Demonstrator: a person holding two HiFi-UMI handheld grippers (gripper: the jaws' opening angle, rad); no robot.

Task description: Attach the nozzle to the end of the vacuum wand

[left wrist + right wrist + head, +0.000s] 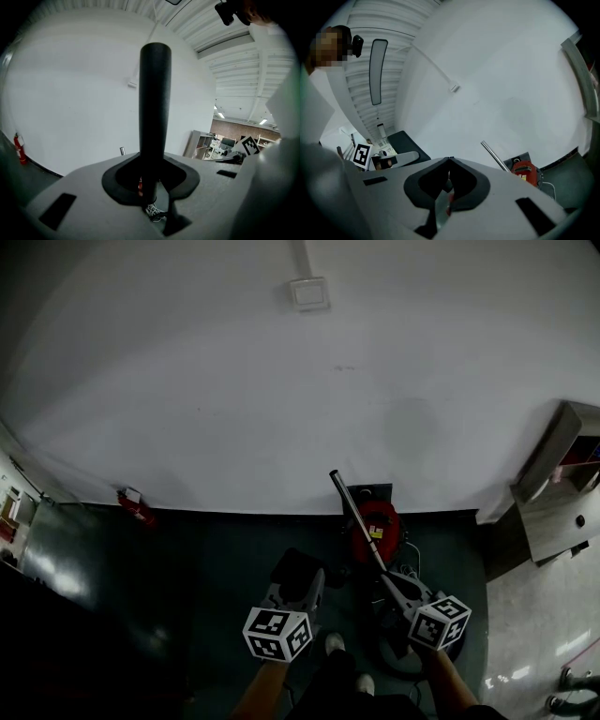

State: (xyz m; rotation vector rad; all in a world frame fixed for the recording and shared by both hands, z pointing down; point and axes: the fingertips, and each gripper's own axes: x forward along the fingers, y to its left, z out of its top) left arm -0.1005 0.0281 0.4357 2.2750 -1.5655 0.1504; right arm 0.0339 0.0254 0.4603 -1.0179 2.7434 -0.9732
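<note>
In the head view my left gripper (302,585) is shut on the black nozzle (295,563), held low over the dark floor. The left gripper view shows that nozzle (154,108) as a black tube standing upright between the jaws of the left gripper (153,176). To the right, my right gripper (400,593) is shut on the lower part of the silver vacuum wand (356,517). The wand slants up and left to a free end by the wall. In the right gripper view the right gripper (449,161) has its jaws together, and the wand (494,157) rises beyond them. The nozzle and the wand's end are apart.
A red vacuum body (377,526) stands against the white wall behind the wand, with cable on the floor beside it. A fire extinguisher (136,507) sits at the wall's base to the left. A grey shelf unit (562,474) stands at the right. My shoes (335,643) are below.
</note>
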